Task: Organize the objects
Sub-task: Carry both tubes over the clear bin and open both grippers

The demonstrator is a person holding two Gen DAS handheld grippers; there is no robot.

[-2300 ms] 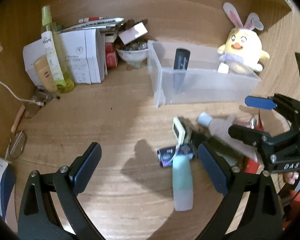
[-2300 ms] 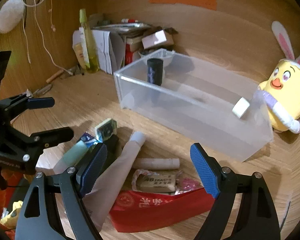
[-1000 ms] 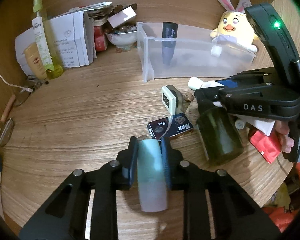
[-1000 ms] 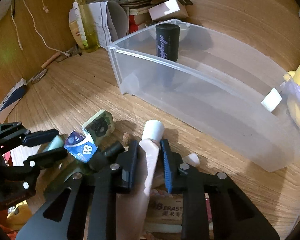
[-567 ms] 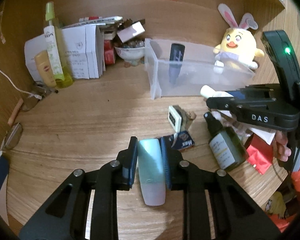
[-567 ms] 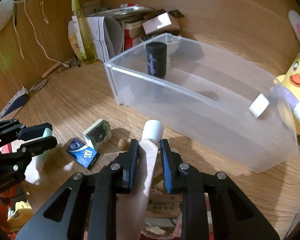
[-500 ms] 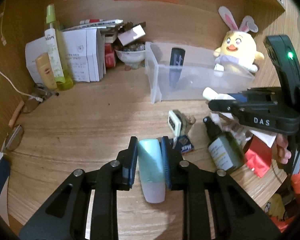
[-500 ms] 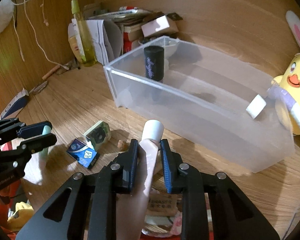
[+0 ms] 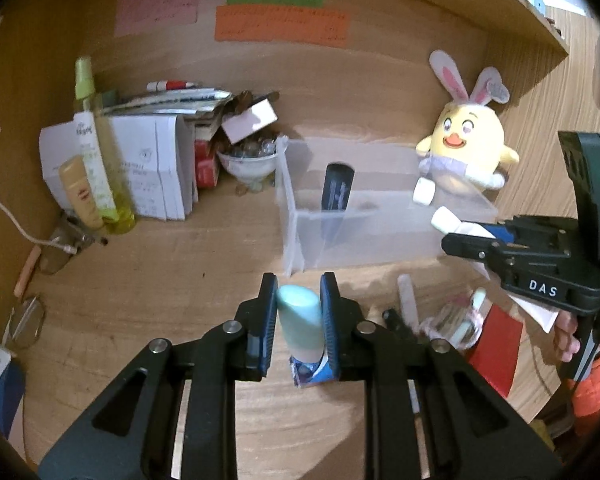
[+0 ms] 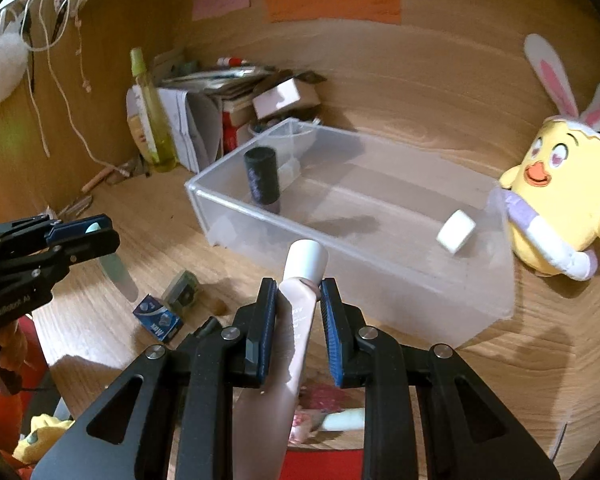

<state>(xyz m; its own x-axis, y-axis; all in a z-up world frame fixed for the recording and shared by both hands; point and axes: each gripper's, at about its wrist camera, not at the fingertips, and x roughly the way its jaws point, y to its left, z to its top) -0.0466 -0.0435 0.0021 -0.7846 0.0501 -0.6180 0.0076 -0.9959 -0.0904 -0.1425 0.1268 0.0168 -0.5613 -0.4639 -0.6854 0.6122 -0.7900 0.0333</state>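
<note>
Tubes fill both claws: left claw [image 9: 299,312] clamps a mint tube [image 9: 300,326], right claw [image 10: 299,312] clamps a pink tube [image 10: 296,320], near the clear bin [image 10: 400,280] mid-surface.

1. A pale teal tube [image 9: 300,326] is being clamped between the blue pads of the left gripper [image 9: 299,320], above the wooden desk [image 9: 148,272].
2. A pink tube [image 9: 452,222] (white cap forward) is being gripped by the right gripper [image 9: 466,236] beside the clear bin [image 9: 296,216].
3. A black cylinder [image 9: 337,188] is being held upright inside that bin.
</note>
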